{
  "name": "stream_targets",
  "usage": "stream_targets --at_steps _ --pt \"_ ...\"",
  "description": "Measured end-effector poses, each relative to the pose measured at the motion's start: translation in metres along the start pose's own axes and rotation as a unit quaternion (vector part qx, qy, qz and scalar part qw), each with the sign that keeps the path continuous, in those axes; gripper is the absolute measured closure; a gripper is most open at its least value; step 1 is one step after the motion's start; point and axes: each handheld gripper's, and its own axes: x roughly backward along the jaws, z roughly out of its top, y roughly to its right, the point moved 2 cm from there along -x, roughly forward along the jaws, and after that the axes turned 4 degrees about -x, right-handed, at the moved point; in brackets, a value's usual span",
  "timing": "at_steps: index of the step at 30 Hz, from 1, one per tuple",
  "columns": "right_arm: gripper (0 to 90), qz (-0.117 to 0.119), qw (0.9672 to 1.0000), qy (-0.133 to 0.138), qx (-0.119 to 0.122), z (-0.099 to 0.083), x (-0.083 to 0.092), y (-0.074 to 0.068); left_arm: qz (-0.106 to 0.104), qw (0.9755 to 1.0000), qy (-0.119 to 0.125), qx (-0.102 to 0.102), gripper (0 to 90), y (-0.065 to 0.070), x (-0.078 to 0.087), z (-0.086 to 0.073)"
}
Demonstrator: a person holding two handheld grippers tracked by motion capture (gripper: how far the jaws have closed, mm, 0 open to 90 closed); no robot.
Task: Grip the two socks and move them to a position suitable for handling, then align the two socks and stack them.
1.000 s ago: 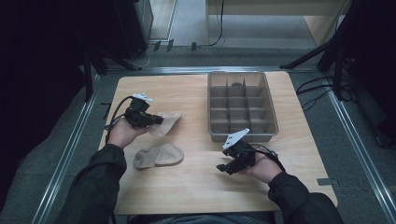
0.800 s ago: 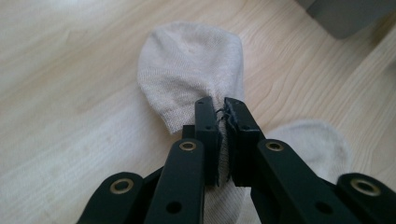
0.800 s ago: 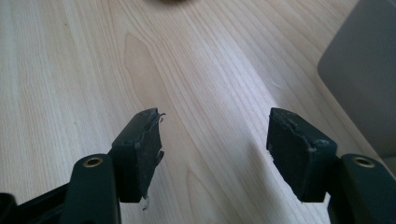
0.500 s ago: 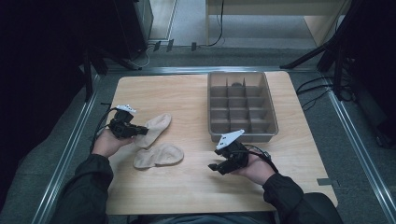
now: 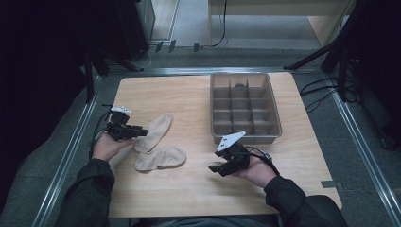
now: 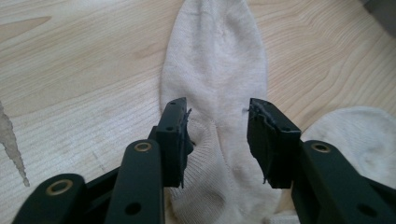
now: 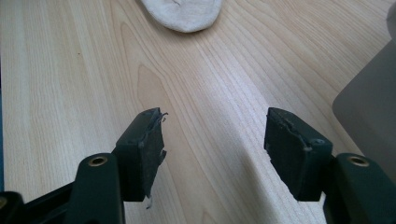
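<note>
Socks are the work here: two cream ones lie on the wooden table [image 5: 189, 94], left of the grey divided tray [image 5: 246, 106]. The upper sock [image 5: 156, 130] runs slantwise with its cuff end toward the left gripper [image 5: 137, 132], and the lower sock [image 5: 161, 157] lies just below it, the two touching or overlapping at their left ends, though from above it is hard to tell which.

Each sock looks light, soft and limp, so it should fold and drape wherever it is lifted and will not hold a shape. Knit cloth is not slippery against rubber pads and nothing about it is fragile. The ribbed cuff seems the best place to pinch, since the cloth is thicker there and a grip takes both layers at once.

In the left gripper view the jaws have just been opening and now stand about half apart, straddling the cuff end of the upper sock [image 6: 215, 93]. The cloth lies between them, but the pads [image 6: 173, 135] do not press on it.

The right gripper [image 5: 226, 168] sits low over bare wood near the tray's front corner. Its jaws stand well apart and hold nothing, with the toe of the lower sock [image 7: 184, 13] some way ahead.
</note>
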Motion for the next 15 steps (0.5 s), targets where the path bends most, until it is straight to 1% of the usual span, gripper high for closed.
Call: stream_targets --at_steps 1,3,5,6,7,11,15 --pt "38.0 -0.001 1.0000 -0.001 -0.001 0.000 0.000 0.000 0.006 1.0000 0.000 0.004 56.1 0.001 0.002 0.000" --pt "39.5 0.000 1.0000 0.000 -0.001 0.000 0.000 0.001 0.007 0.9999 0.003 0.010 55.3 0.002 0.004 -0.001" --pt "40.8 -0.002 1.0000 0.000 0.000 0.001 -0.001 0.001 0.013 0.9998 0.004 0.016 54.4 0.003 0.006 -0.002" --pt "42.0 -0.002 1.0000 0.003 0.000 0.001 -0.001 0.001 0.014 0.9998 0.006 0.016 54.3 0.004 0.008 -0.003" --pt "42.0 -0.001 1.0000 0.006 0.001 0.002 -0.001 0.001 0.015 0.9996 0.007 0.022 54.3 0.005 0.009 -0.004" --pt "42.3 -0.002 0.9999 0.008 -0.008 0.004 -0.003 0.001 0.020 0.9994 0.005 0.029 53.6 0.008 0.012 -0.009" --pt "43.3 -0.002 0.9998 0.012 -0.013 0.006 -0.006 0.003 0.027 0.9988 0.014 0.040 52.8 0.014 0.016 -0.013"
